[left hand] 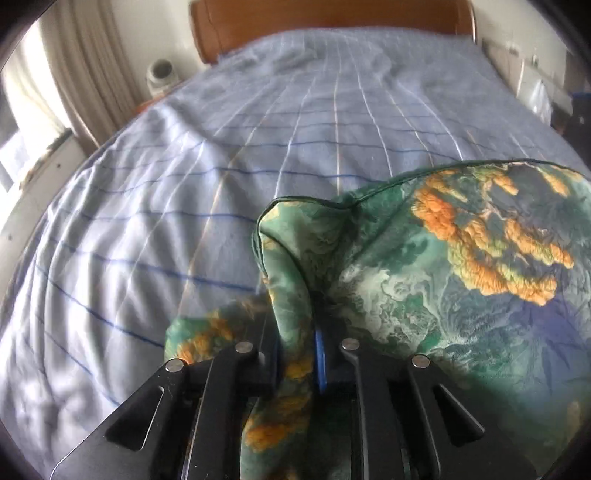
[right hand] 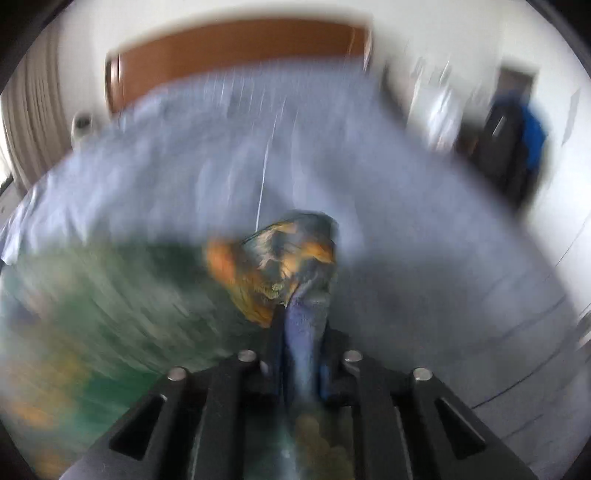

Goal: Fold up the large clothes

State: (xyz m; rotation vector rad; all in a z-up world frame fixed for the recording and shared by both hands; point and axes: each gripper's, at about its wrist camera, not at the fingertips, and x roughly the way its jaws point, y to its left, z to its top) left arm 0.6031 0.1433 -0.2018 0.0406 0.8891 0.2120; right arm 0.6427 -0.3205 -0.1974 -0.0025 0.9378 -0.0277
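Pinched between the closed jaws of the left gripper (left hand: 295, 354) is a bunched edge of the green and orange printed garment (left hand: 443, 266), while another part of it is clamped in the shut jaws of the right gripper (right hand: 301, 354). Two separate holds are presumably kept so that the cloth can be spread wide and carried as one sheet. It is held raised over the blue striped bedspread (left hand: 184, 177), judged the folding surface, below the wooden headboard (left hand: 325, 22). The right wrist view is heavily blurred.
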